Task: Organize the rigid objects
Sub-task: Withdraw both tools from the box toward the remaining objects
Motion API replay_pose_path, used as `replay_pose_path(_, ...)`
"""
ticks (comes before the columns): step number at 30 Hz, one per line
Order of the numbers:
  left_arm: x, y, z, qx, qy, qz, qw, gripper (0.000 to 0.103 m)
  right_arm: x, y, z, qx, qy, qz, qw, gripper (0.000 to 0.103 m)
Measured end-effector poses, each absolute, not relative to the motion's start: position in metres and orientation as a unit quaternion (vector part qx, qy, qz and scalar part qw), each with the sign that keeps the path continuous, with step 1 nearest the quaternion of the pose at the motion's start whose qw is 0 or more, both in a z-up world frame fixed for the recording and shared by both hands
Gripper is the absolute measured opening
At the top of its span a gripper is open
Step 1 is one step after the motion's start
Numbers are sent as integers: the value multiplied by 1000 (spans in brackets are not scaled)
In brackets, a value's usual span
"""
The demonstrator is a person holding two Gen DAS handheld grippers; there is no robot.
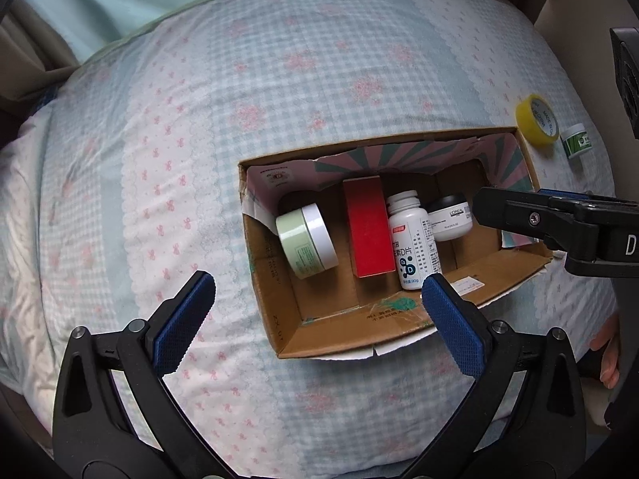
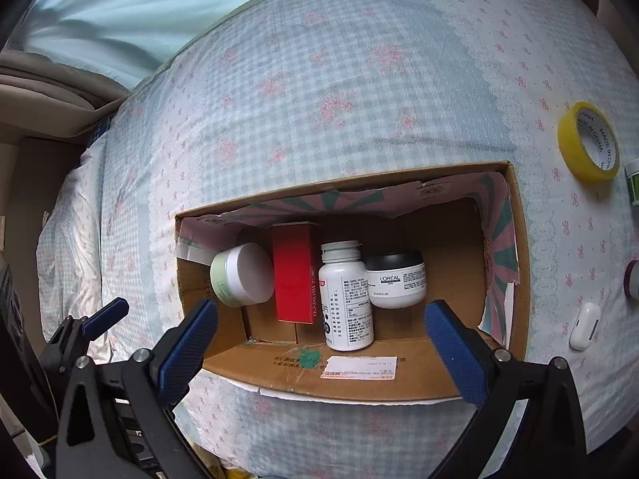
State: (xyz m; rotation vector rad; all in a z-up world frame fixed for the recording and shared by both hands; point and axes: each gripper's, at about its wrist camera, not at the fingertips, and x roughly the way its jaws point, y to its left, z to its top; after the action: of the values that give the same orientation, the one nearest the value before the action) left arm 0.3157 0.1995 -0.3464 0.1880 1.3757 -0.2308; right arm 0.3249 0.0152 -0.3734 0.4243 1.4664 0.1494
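While the left gripper [image 1: 315,315] hangs with its jaws spread and nothing between them, a cardboard box [image 1: 287,327] sits on the bed [image 1: 199,119], holding a green jar [image 1: 305,241], a red box [image 1: 367,227], a white bottle [image 1: 413,247] and a black-lidded jar [image 1: 449,217] in a row.

From the right wrist, the right gripper [image 2: 319,343] also gapes empty above the box's near wall; yellow tape [image 2: 587,141] and a white case [image 2: 584,325] lie near the bed's right edge.

Bed [image 2: 339,92] in checked blue-pink floral cover; pale blue curtain [image 2: 120,12] behind.
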Motion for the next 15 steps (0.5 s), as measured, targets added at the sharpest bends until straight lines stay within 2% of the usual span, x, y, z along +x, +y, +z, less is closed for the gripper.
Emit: replay_pose_path(15,226,192,-252,73,569,-154,805,103,229,-5,-275,135,633,33,761,103)
